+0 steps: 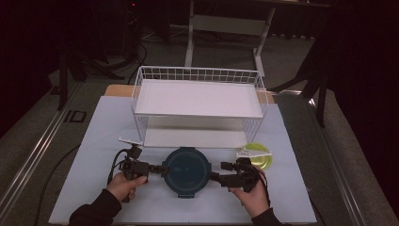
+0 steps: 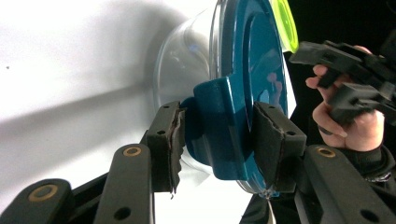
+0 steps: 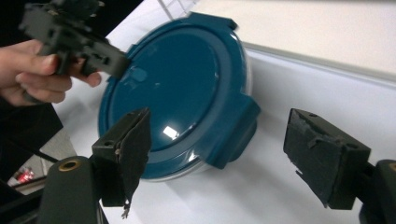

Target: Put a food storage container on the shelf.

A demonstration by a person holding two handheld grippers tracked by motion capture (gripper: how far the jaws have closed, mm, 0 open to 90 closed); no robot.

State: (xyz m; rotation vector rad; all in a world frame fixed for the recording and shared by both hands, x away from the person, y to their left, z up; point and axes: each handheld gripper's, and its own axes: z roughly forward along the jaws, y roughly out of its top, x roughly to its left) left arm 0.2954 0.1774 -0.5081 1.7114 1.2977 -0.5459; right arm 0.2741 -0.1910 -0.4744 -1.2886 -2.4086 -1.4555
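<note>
The round container (image 1: 186, 170) sits flat on the table (image 1: 94, 141), blue lid facing up. The left gripper (image 1: 160, 169) clamps its left latch tab; the right gripper (image 1: 212, 176) stands wide apart around the right tab.

A round clear container (image 1: 186, 172) with a clipped-on teal lid sits upright on the table.

Lidded container (image 1: 186, 172) at table's (image 1: 94, 141) near edge — wire rack (image 1: 197, 106) behind it; small lidded cup (image 1: 258, 156) to its right, beside rack's corner.
</note>
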